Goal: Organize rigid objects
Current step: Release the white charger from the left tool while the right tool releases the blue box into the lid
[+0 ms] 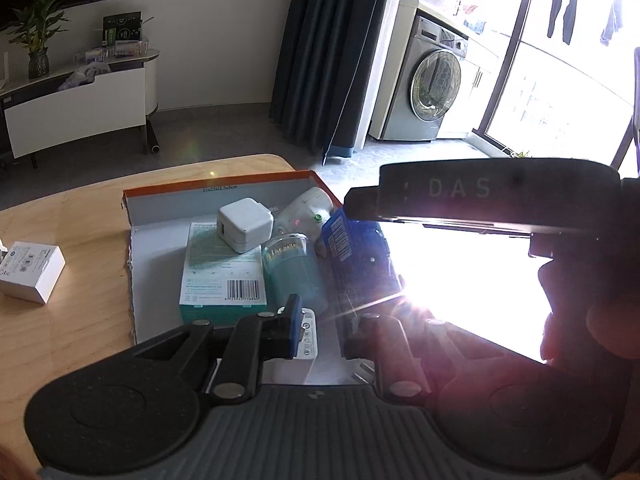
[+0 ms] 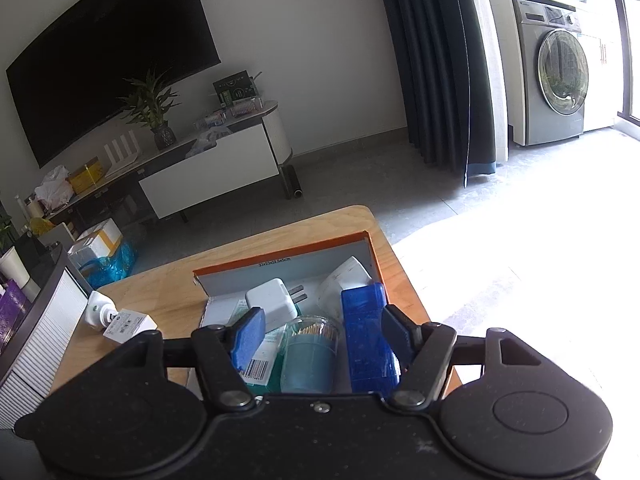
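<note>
The pale wooden table (image 2: pixel 168 292) fills the lower half of both my views, and on it, in the middle of each frame, sits the shallow orange-rimmed cardboard box (image 1: pixel 224 184) with a grey inside, which holds most of the task's things. Largest among them is the flat teal-and-white carton with a barcode (image 1: pixel 222 276), lying on the box floor left of centre; the white cube-shaped charger with two metal prongs (image 2: pixel 272 300) lies on top of its far end. To the right of the carton lies the clear plastic jar of toothpicks with a pale blue body (image 2: pixel 310 354), on its side, and beside that the translucent blue rectangular case (image 2: pixel 366 336), touching my right claw's outer finger. Behind them, at the box's far right corner, rests a rounded white plastic gadget (image 1: pixel 306 210) with a green spot. My right claw (image 2: pixel 322 334) hangs over the near end of the box with its blue-padded fingers (image 2: pixel 248 336) spread wide and nothing between them. My left claw (image 1: pixel 326 324) is low in its frame, gripping a small white block with printed symbols (image 1: pixel 309 336); strong glare from the window washes out its right side. The dark body of my other tool crosses the right of that view, blocking the box's right edge. Outside the box, at the left of the frames, a small white printed carton (image 1: pixel 30 266) lies on the table well apart from it, and a white plug-like device (image 2: pixel 100 306) touches its far end.
</note>
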Action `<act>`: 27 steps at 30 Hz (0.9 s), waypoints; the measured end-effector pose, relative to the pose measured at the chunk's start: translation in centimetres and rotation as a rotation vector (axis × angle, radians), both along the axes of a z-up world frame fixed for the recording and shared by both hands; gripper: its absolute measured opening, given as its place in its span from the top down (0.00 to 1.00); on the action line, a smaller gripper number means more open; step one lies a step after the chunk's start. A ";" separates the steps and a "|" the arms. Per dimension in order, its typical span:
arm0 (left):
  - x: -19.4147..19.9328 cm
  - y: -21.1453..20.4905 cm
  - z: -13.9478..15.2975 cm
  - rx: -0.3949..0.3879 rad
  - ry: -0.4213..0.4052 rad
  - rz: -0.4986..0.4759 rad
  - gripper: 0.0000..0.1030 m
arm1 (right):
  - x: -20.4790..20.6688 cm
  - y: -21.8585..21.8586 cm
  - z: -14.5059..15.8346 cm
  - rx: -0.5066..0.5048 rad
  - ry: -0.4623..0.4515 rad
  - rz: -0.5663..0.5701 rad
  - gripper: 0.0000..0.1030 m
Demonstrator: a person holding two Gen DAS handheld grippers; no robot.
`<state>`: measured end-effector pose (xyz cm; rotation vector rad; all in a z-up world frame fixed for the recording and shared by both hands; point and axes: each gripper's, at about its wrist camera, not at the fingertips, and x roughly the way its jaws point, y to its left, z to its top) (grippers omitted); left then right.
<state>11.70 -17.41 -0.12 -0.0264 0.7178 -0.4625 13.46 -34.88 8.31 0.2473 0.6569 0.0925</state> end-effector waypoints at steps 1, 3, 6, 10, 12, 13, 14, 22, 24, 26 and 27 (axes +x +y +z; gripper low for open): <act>-0.1 -0.1 0.1 0.000 -0.001 -0.002 0.80 | -0.1 0.0 0.1 0.001 -0.002 0.002 0.24; -0.2 0.0 0.1 0.004 0.000 0.002 0.79 | -0.3 0.1 0.5 0.001 -0.008 0.005 0.24; -0.1 0.7 0.3 0.006 0.011 0.033 0.70 | -0.6 0.4 0.9 -0.003 -0.019 0.021 0.23; 0.0 2.1 1.0 0.031 -0.003 0.097 0.43 | -0.6 0.9 1.2 -0.005 -0.023 0.031 0.22; 0.1 2.8 1.2 0.042 0.001 0.124 0.31 | -0.6 1.2 1.2 -0.006 -0.022 0.034 0.20; 0.2 3.1 1.3 0.048 0.001 0.136 0.28 | -0.6 1.4 1.2 -0.006 -0.021 0.038 0.19; 0.2 3.5 1.5 0.054 -0.004 0.145 0.25 | -0.6 1.7 1.3 -0.006 -0.021 0.041 0.19; 0.2 6.9 1.9 0.069 0.003 0.242 0.06 | -0.8 3.8 1.3 -0.028 -0.013 0.085 0.12; 0.2 7.9 1.9 0.067 0.008 0.269 0.04 | -0.9 4.4 1.2 -0.033 -0.010 0.096 0.11; 0.1 8.8 1.9 0.072 0.010 0.289 0.04 | -0.9 4.8 1.1 -0.034 -0.007 0.106 0.11; 0.1 9.2 1.9 0.078 0.011 0.301 0.03 | -0.9 5.1 1.0 -0.032 -0.005 0.113 0.11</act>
